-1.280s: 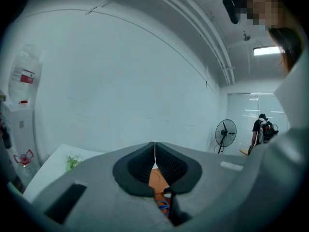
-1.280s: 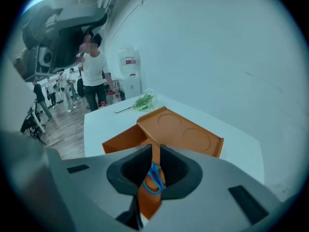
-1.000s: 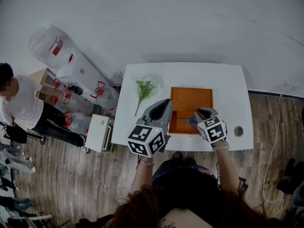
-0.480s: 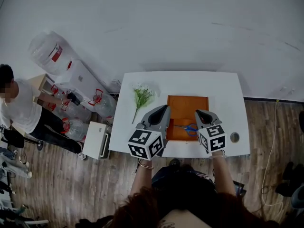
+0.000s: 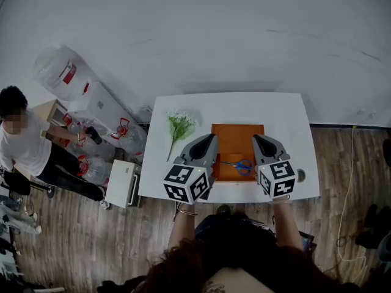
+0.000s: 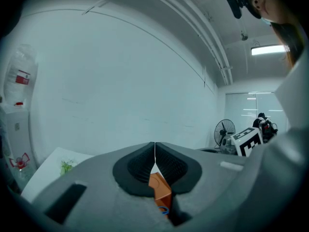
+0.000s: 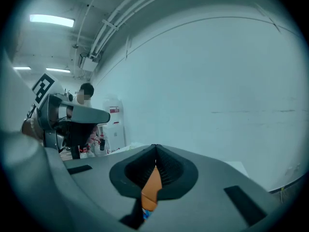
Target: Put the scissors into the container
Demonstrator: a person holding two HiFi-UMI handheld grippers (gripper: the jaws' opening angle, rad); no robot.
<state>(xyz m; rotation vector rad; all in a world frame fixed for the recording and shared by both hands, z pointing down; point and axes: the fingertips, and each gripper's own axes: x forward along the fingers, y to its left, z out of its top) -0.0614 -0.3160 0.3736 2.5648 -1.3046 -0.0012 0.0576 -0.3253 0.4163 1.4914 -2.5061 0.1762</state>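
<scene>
Both sets of jaws are pressed together, nothing pinched. The left gripper (image 5: 211, 138) and right gripper (image 5: 256, 138) are held over the near side of the white table (image 5: 244, 105). Between them the blue-handled scissors (image 5: 240, 165) are seen lying inside the orange container (image 5: 235, 136). A flower sprig (image 5: 179, 126) is laid further left.

Scissors (image 5: 242, 164): blue handles, lying flat inside the container by its near edge, handles to the right and blades pointing left.
Container (image 5: 237, 137): orange, shallow, rectangular, open-topped, lying flat.
</scene>
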